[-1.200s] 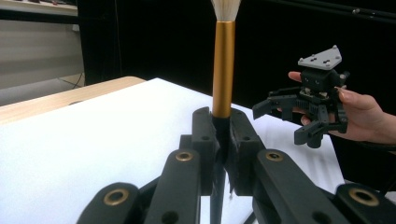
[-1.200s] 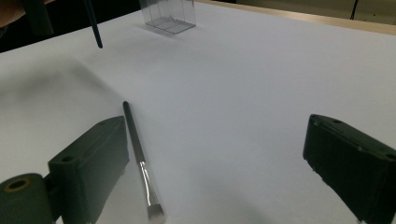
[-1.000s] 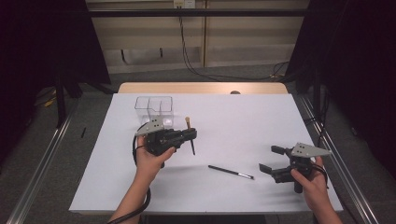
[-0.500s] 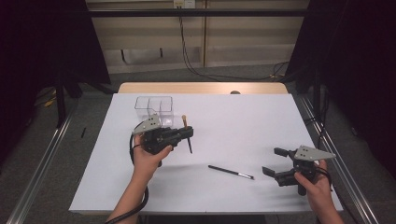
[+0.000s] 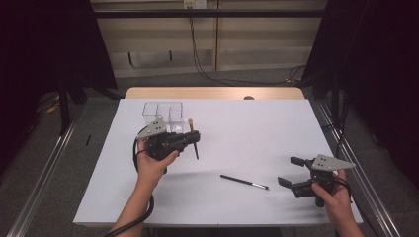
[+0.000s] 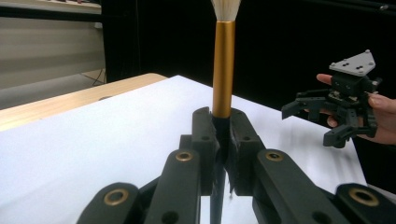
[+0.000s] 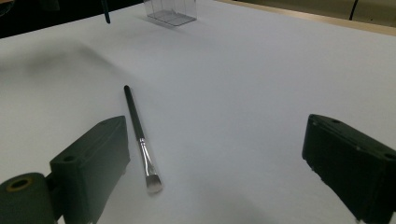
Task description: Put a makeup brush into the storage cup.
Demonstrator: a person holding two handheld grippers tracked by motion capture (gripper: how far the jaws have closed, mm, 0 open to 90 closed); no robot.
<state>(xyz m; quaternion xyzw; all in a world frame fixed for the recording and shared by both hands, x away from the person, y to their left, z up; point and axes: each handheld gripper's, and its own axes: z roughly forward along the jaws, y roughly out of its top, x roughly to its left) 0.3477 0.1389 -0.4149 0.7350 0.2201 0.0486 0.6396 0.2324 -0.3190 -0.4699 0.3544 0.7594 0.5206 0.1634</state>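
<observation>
The left gripper (image 5: 190, 138) has its jaws closed tight on a makeup brush (image 6: 223, 70), and it holds this brush above the bench (image 5: 247, 128), just in front of the clear divided organizer (image 5: 163, 110). In the left gripper view the jaws pinch the dark handle right below the gold ferrule, and the pale bristles point upward. In the high view the handle comes out below the jaws, slanted toward the person.

I judge this brush to be very light and stiff, with a smooth, thin handle that can slip or turn between the jaws. The bristles are soft and should not be pressed. The place near the ferrule looks like a good grip, because there the brush is thicker.

The right gripper (image 5: 297, 174) hovers with its jaws wide open and holds nothing. A second brush (image 7: 140, 138), thin and black with a flat silver ferrule, lies flat on the bench. In the right gripper view it lies in front of the jaws, close to one of them, not touching. It should be taken across the middle of the handle.
</observation>
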